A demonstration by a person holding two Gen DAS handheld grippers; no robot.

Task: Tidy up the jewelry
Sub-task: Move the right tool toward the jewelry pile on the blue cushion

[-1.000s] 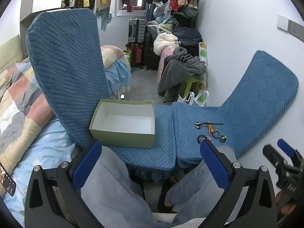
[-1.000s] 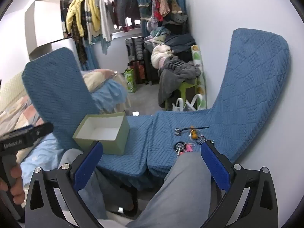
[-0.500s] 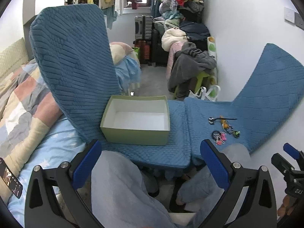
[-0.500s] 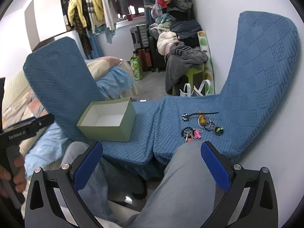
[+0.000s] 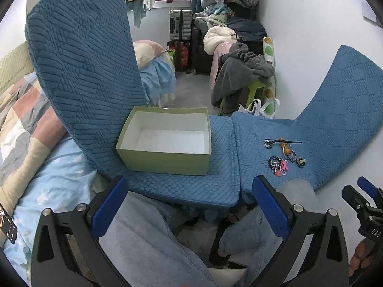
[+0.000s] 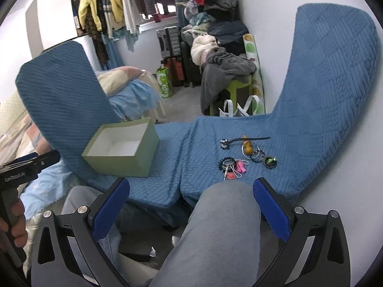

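Note:
An empty green box [image 5: 165,141] with a white inside stands on the blue quilted cushion [image 5: 222,179]; it also shows in the right wrist view [image 6: 122,151]. A cluster of jewelry and keyrings [image 5: 283,154] lies on the cushion to its right, with a dark hair stick, an orange bead and pink charms [image 6: 239,160]. My left gripper [image 5: 189,205] is open and empty, held back over the person's knees. My right gripper [image 6: 191,203] is open and empty, just short of the jewelry, above a knee [image 6: 225,215].
The cushion's two ends [image 5: 81,55] [image 6: 330,71] rise like wings left and right. A bed with patchwork quilt [image 5: 21,119] lies left. Clothes, suitcases [image 5: 180,27] and a green stool [image 6: 235,91] crowd the back. A white wall [image 5: 311,24] is right.
Both grippers have moved up and forward toward the cushion, so the box and the jewelry sit closer and lower in view. Both stay open.

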